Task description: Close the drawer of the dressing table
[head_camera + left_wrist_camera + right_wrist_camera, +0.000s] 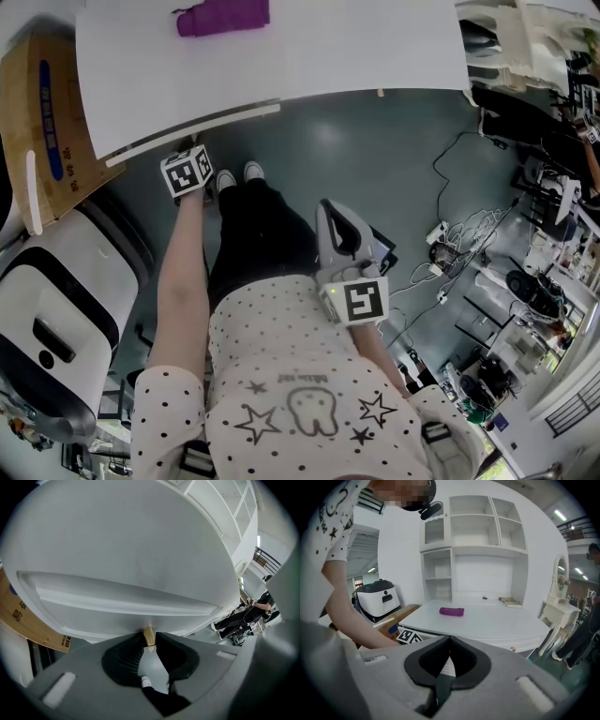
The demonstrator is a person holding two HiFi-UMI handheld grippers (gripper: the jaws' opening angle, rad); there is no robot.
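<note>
drawer [202,128] first: where does it sit?

at the left end of the dressing table [328,47], under the white top. its front stands a little out from the table's front edge, with a dark gap showing between the two.

and the left gripper [149,643]?

it reaches down to the table's front, right against the drawer front. its jaws are clenched on the small wooden knob [149,633] there, which sits pinched between the two tips.

what about the right gripper [449,640]?

it is held back from the table, close to the person's body and pointing towards it. the jaw tips meet, with nothing between them.

anything on the table?

a purple thing [223,17] lies on the top, towards the back. a second small knob [380,92] shows further right along the table's front.

and round it?

a cardboard box [42,112] leans just beside the table's left end, and a white machine [56,309] stands nearer than that.
</note>
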